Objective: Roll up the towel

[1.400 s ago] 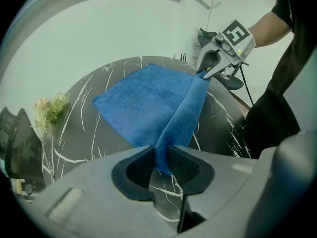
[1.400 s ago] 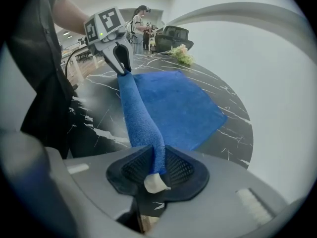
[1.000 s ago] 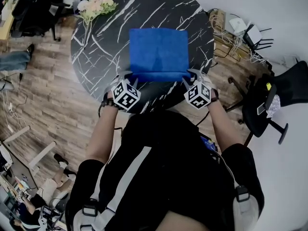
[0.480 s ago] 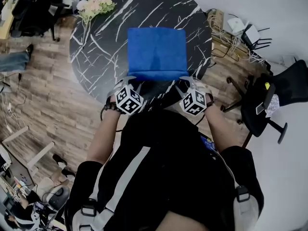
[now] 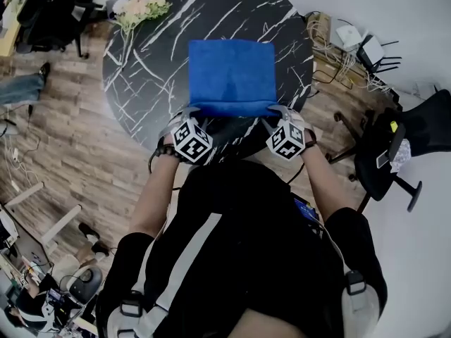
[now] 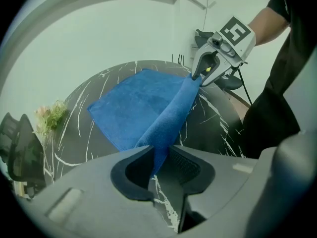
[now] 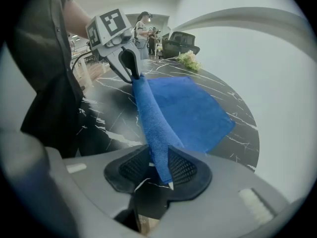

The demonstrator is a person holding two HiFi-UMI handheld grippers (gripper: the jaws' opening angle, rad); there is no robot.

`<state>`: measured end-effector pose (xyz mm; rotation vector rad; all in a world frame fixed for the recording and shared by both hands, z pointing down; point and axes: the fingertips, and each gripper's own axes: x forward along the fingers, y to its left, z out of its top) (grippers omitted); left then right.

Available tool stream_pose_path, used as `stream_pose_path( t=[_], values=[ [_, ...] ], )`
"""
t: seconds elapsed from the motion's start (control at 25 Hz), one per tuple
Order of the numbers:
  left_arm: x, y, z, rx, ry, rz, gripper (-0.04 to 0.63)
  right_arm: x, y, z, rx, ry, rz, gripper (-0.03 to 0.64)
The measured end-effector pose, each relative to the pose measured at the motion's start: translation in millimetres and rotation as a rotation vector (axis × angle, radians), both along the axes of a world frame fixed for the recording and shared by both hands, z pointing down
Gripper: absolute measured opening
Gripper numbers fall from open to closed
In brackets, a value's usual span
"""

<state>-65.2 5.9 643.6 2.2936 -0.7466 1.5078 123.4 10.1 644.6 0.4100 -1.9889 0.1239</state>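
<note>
towel [image 5: 232,76]: fuzzy matt cloth | table [image 5: 141,76]: glossy veined marble | floor [image 5: 63,153]: wood planks

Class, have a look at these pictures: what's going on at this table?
A person stands at a round black marbled table with a gripper in each hand. The left gripper and the right gripper each have their jaws shut on a near corner of a blue towel. The near edge is stretched between them and seems raised off the table, while the rest lies flat. No roll has been formed yet.
</note>
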Motion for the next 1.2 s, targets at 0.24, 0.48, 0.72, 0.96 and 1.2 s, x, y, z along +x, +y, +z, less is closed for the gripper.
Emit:
stream_pose_path(
  t=[0.24,0.48,0.72,0.96,1.2],
  values=[
    [-4,-20,0,0.003,-0.007,-0.007,0.101,2,-22,-2,0.004,-0.004,0.031,0.124],
    [-8,-33,4,-0.005,-0.014,-0.006,0.101,3,-39,1,-0.006,-0.003,0.060,0.124],
    [-8,-41,7,-0.015,-0.002,-0.034,0.101,1,-47,5,-0.012,0.009,0.073,0.124],
    [-11,-37,-3,0.022,0.030,-0.060,0.100,0,-43,-2,0.018,0.006,0.068,0.124],
    [-12,-24,-19,0.091,0.065,-0.053,0.101,-6,-24,-19,0.081,-0.030,0.026,0.126]
  ],
)
